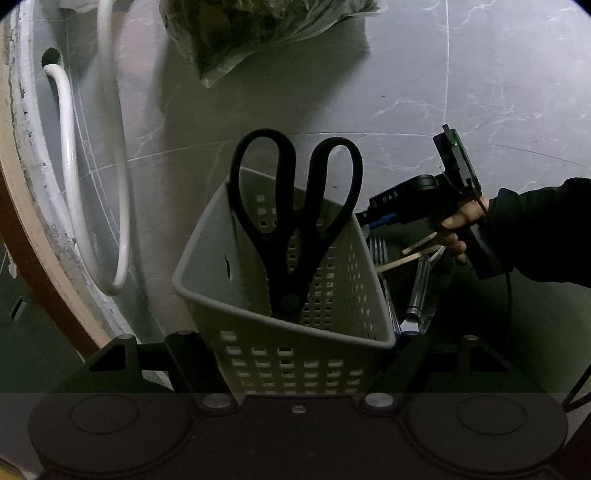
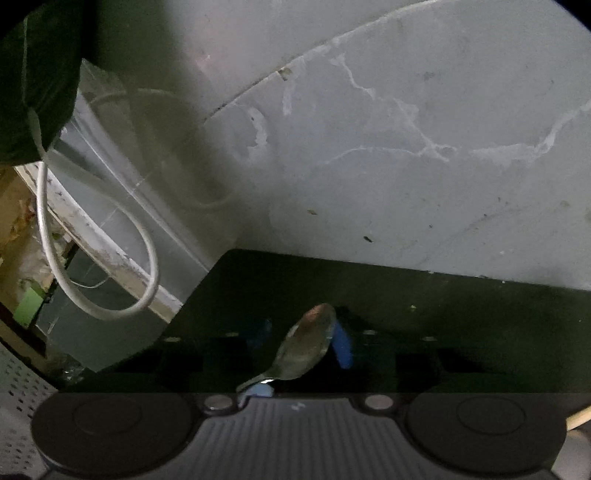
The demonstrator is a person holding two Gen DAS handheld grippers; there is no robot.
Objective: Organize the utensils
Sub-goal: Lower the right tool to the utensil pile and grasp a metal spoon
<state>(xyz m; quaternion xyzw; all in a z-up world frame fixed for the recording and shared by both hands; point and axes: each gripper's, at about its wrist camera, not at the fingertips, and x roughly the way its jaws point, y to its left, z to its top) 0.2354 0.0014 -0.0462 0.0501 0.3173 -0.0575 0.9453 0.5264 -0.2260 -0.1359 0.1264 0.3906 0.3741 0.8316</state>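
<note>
black handheld gripper [image 1: 373, 216] with blue pads, silver screws, thin black cable, dark sleeve [image 1: 543, 225]

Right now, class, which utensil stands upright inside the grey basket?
The black-handled scissors, handles up in the basket; the fork and other utensils lie outside, beside it.

A grey marbled bench [image 1: 480, 92] carries a perforated grey basket [image 1: 229, 273], a plastic bag of greens [image 1: 258, 33], and loose cutlery [image 1: 380, 258] beside the basket.
</note>
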